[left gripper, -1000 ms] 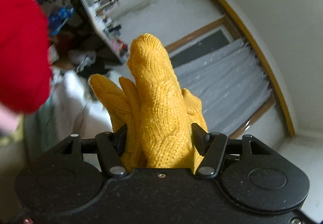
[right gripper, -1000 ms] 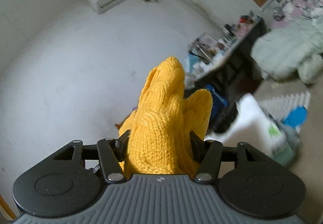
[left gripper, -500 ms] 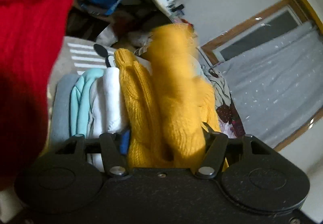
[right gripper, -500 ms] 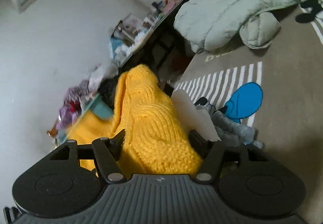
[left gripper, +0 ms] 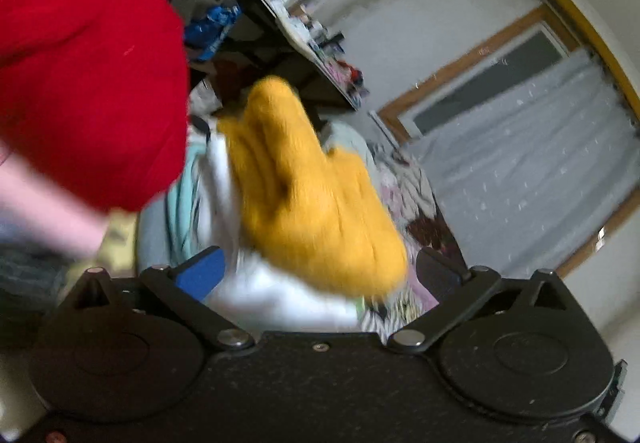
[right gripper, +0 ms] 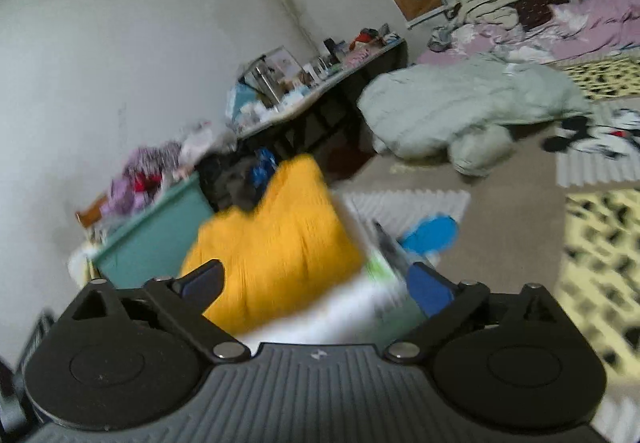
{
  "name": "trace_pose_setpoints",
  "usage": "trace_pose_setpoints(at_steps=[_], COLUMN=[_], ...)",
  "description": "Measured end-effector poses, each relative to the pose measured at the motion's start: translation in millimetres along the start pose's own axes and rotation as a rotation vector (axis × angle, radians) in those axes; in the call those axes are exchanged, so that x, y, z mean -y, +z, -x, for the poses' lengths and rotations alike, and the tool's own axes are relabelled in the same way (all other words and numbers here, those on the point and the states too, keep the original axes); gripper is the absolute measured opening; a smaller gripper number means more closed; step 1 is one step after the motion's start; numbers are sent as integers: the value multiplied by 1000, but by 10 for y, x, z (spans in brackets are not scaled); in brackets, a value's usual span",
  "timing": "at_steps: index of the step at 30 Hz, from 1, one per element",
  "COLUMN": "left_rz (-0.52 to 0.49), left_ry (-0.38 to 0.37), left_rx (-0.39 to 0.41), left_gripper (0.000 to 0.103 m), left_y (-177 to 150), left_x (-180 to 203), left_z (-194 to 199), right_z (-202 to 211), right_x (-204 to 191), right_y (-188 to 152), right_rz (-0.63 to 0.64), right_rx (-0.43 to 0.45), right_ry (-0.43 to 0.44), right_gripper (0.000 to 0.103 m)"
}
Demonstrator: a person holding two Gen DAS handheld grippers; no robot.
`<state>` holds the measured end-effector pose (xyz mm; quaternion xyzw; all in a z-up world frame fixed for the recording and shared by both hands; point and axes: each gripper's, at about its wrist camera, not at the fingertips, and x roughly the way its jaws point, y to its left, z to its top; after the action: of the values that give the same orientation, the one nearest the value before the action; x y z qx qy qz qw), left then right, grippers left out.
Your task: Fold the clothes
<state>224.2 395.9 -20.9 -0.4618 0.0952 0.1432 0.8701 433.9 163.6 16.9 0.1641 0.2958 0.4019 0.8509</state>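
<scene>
A folded yellow knit sweater [left gripper: 316,199] lies blurred on top of a stack of folded clothes [left gripper: 280,291], white, pale teal and grey. My left gripper [left gripper: 320,271] is open just behind it, its blue pads apart and off the cloth. In the right wrist view the same yellow sweater [right gripper: 276,247] sits on the white top of the stack [right gripper: 340,311]. My right gripper [right gripper: 316,283] is open too, with nothing between its fingers.
A red sleeve [left gripper: 84,75] and a bare forearm fill the left wrist view's left side. A cluttered dark desk [right gripper: 320,95], a teal box [right gripper: 156,235], a pale green duvet [right gripper: 468,111] and a bed with a patterned blanket [right gripper: 516,211] surround the stack. A curtained window [left gripper: 528,147] is behind.
Both grippers held the yellow sweater up, carried it down onto the stack, then opened and let go. The sweater now rests on the pile, free of the fingers.
</scene>
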Motion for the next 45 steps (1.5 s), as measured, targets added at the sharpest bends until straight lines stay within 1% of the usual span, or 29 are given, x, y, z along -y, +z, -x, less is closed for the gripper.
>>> trace_pose_setpoints(at_steps=[3, 4, 6, 8, 10, 13, 15, 18, 22, 25, 26, 28, 29, 32, 34, 37, 40, 45], left_rz=[-43, -54, -69, -110, -188, -377, -505, -667, -801, -885, -914, -961, -975, -987, -1006, -1034, -1028, -1036], left_ry=[24, 43, 75, 125, 163, 179, 160, 107, 4, -61, -65, -64, -69, -95, -85, -45, -40, -24], left_rx=[-63, -91, -153, -232, -291, -347, -370, -373, -355, -317, -285, -263, -276, -349, -351, -339, -350, -342], left_gripper=[103, 103, 103, 103, 103, 103, 103, 103, 103, 103, 103, 103, 103, 103, 103, 103, 103, 103], left_y=[-397, -540, -724, -976, -1266, -1678, -1944, -2284, -2609, -2783, -2851, -2978, -3030, -3143, -3203, -3256, -3254, -3238], left_x=[-6, -6, 54, 106, 237, 486, 671, 956, 1326, 1558, 1626, 1717, 1750, 1825, 1863, 1889, 1892, 1901], left_z=[264, 364, 502, 653, 828, 1120, 1318, 1623, 1995, 2226, 2321, 2406, 2431, 2502, 2559, 2627, 2706, 2893], right_z=[573, 765, 1155, 1541, 1955, 2602, 2985, 3512, 4127, 4477, 4580, 4763, 4843, 5000, 5076, 5128, 5149, 5155], right_x=[115, 160, 230, 286, 324, 359, 350, 321, 256, 233, 234, 234, 232, 210, 181, 131, 20, -90], right_y=[-464, -620, -911, -1185, -1407, -1678, -1786, -1916, -2063, -2187, -2229, -2312, -2352, -2430, -2468, -2520, -2535, -2561], right_rz=[-12, -21, -46, -69, -91, -121, -133, -128, -101, -97, -97, -95, -94, -93, -94, -86, -71, -56], right_rx=[-50, -67, -95, -119, -124, -109, -86, -58, -4, 24, 31, 42, 46, 54, 58, 66, 66, 70], right_ry=[-66, -89, -153, -239, -326, -459, -526, -623, -746, -806, -825, -852, -861, -871, -864, -862, -856, -828], right_gripper=[103, 103, 103, 103, 103, 103, 103, 103, 103, 103, 103, 103, 103, 103, 103, 103, 103, 103])
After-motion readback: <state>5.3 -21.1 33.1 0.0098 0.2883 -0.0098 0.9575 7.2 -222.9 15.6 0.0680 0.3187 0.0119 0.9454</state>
